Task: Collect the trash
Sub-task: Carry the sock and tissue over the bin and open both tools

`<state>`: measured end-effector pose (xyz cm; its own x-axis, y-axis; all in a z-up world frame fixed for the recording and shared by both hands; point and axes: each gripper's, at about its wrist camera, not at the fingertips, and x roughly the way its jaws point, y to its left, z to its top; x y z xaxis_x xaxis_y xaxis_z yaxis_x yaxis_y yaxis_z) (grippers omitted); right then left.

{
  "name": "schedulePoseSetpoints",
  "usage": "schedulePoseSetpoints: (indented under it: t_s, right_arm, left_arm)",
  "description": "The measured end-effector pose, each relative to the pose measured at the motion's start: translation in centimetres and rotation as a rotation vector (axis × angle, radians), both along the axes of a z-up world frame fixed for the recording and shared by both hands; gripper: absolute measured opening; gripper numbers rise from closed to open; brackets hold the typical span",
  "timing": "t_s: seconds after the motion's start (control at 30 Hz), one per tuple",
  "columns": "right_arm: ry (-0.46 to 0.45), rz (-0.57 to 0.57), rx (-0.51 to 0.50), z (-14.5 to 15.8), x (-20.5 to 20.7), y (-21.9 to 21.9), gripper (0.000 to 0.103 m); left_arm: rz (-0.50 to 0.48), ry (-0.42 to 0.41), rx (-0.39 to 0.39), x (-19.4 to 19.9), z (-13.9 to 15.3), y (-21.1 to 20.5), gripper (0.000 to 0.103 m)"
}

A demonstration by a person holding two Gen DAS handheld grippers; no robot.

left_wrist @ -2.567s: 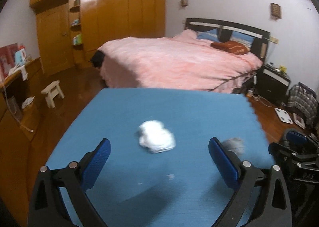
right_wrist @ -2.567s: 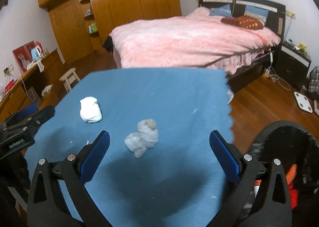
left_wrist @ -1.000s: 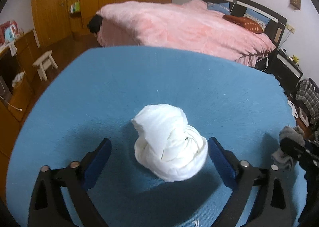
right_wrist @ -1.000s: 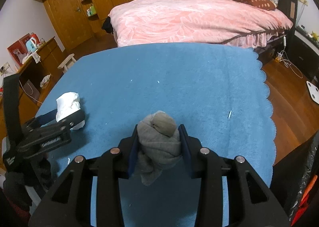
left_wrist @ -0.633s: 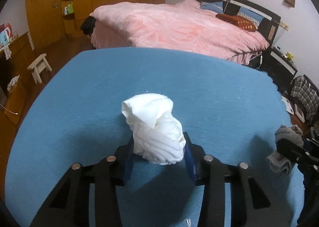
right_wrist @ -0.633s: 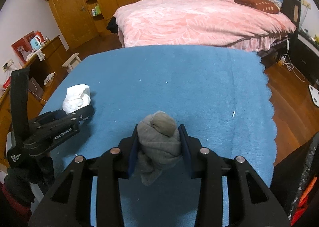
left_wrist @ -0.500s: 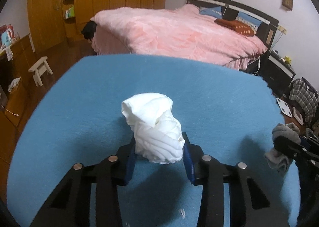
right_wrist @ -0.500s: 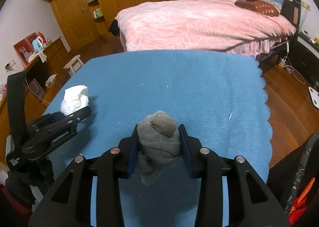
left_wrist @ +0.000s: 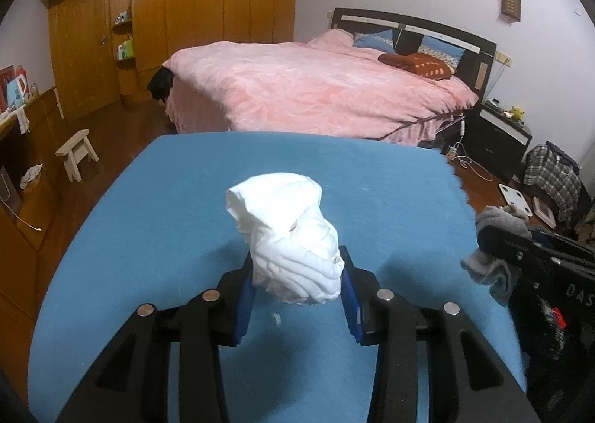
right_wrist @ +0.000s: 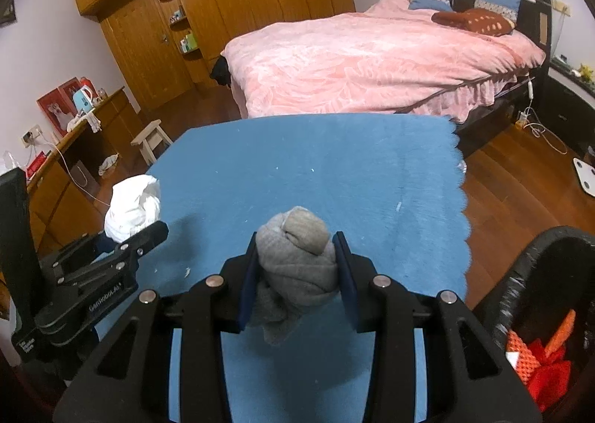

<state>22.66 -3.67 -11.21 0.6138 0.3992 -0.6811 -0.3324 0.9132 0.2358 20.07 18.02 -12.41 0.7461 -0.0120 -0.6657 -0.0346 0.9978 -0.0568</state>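
Note:
A crumpled white wad [left_wrist: 293, 240] hangs above the blue table cloth [left_wrist: 167, 222], with my left gripper [left_wrist: 297, 274] shut on its lower part. A balled grey wad [right_wrist: 297, 259] sits clamped between the blue pads of my right gripper [right_wrist: 297, 263], also lifted off the blue cloth [right_wrist: 334, 170]. In the right wrist view the left gripper [right_wrist: 122, 237] shows at the left with the white wad [right_wrist: 130, 207]. In the left wrist view the right gripper [left_wrist: 498, 240] shows at the right edge with the grey wad [left_wrist: 487, 266].
A black trash bag [right_wrist: 528, 274] holding red and orange scraps stands open at the table's right. A pink bed [left_wrist: 316, 88] lies beyond the table. A small stool [left_wrist: 76, 151], a wooden wardrobe [left_wrist: 186, 13] and a scale [left_wrist: 517, 196] on the floor are around.
The left gripper closed on the white wad and lifted it off the cloth. Both grippers rose and pulled back, so the table looks lower and farther. The right gripper kept its hold.

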Motion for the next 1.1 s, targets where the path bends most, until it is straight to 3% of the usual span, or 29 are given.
schedulePoseSetpoints:
  t_s: [0.5,1.1]
  right_arm:
    - [-0.092,-0.027,0.015,5.2,-7.3,-5.3,0.037]
    - [-0.183,-0.195,0.010,8.7,-13.6,-16.1,0.037]
  left_arm:
    - [-0.092,-0.082,0.002,-5.5,5.5,-6.3,0.041]
    - [-0.282,-0.172,0.005,-8.6,9.5,-16.8,0.041]
